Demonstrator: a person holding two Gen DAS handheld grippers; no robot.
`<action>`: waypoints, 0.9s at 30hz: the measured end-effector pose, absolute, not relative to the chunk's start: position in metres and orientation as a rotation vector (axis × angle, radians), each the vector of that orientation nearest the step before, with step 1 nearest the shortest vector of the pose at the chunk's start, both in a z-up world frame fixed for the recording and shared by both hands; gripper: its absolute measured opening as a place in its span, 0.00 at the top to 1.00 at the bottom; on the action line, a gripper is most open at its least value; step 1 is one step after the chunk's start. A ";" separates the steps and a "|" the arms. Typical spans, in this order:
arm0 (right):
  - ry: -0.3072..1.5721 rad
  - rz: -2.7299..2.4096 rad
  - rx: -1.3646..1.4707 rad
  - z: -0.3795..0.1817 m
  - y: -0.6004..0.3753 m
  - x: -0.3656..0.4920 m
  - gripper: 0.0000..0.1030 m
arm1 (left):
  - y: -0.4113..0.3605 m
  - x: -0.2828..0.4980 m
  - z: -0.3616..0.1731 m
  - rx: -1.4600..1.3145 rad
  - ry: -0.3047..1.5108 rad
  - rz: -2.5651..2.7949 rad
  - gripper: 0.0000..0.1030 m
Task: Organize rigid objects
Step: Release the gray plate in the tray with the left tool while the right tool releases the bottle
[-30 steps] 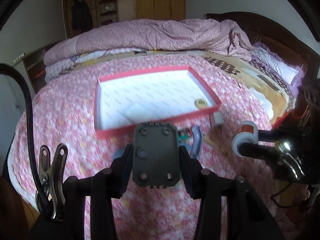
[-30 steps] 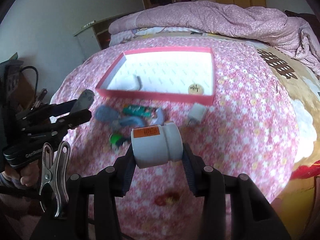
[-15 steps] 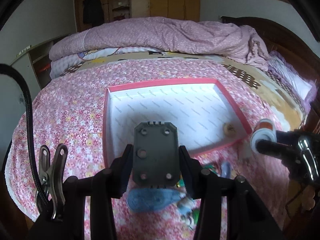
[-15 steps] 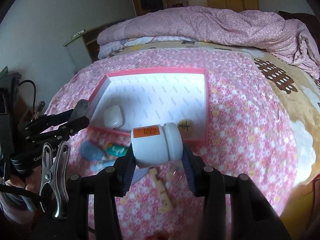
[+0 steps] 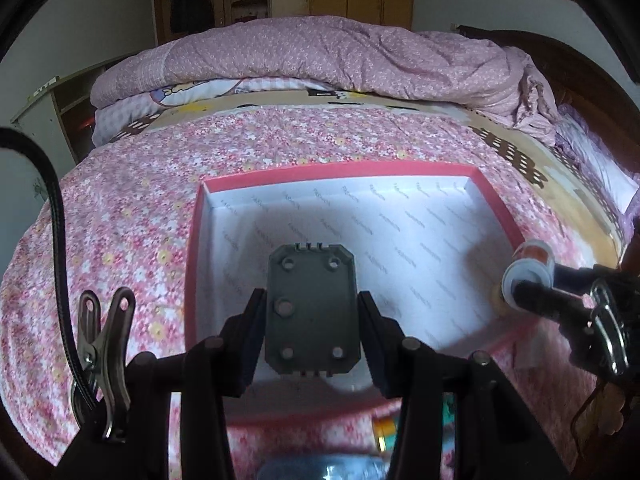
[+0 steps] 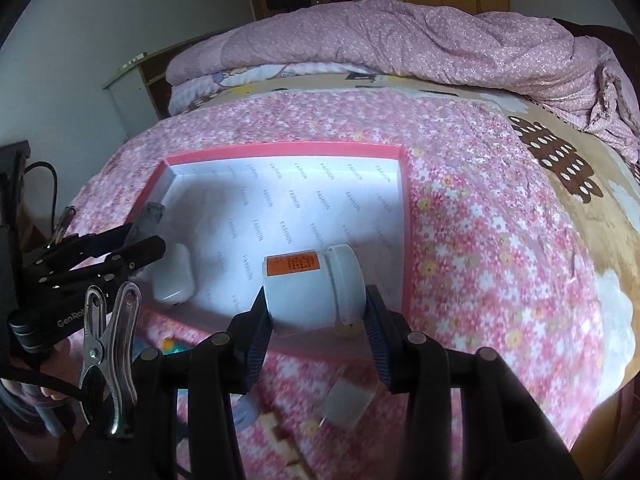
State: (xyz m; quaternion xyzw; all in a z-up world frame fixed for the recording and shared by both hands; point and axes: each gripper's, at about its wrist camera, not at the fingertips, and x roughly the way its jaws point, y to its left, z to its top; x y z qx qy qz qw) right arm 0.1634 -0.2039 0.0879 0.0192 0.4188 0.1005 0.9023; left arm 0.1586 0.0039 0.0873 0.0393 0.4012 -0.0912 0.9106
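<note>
My left gripper [image 5: 312, 332] is shut on a dark grey rectangular plate [image 5: 311, 312] and holds it over the near left part of the red-rimmed white tray [image 5: 340, 171]. My right gripper [image 6: 316, 312] is shut on a white bottle [image 6: 314, 290] with an orange label, over the tray's [image 6: 405, 216] near right corner. In the left wrist view the right gripper and bottle [image 5: 528, 268] show at the tray's right edge. In the right wrist view the left gripper [image 6: 136, 244] with the plate [image 6: 147, 220] shows at the tray's left. A white earbud case [image 6: 174, 278] lies in the tray.
Small loose items lie blurred on the pink floral bedspread [image 6: 500, 240] in front of the tray: a white charger [image 6: 346, 404], a bluish item [image 5: 332, 470], a wooden piece [image 6: 280, 432]. A folded pink quilt [image 5: 340, 60] lies at the back. The bed edge drops at right.
Both grippers have moved forward from over the loose items to over the tray, each still holding its object. The tray now fills more of both views.
</note>
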 end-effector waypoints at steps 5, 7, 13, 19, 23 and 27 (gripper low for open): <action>0.856 0.182 -0.014 0.084 -0.201 0.179 0.57 | 0.002 0.178 0.081 0.073 0.834 -0.175 0.54; 0.855 0.171 -0.034 0.081 -0.201 0.184 0.57 | 0.000 0.184 0.078 0.070 0.839 -0.172 0.54; 0.864 0.157 -0.041 0.075 -0.202 0.200 0.57 | -0.004 0.194 0.070 0.086 0.838 -0.180 0.54; 0.851 0.155 -0.072 0.071 -0.198 0.203 0.57 | -0.006 0.199 0.065 0.061 0.843 -0.186 0.44; 0.804 0.141 -0.133 0.074 -0.191 0.198 0.56 | -0.010 0.196 0.068 0.086 0.829 -0.173 0.42; 0.802 0.163 -0.114 0.080 -0.190 0.196 0.56 | -0.011 0.188 0.074 0.095 0.822 -0.174 0.42</action>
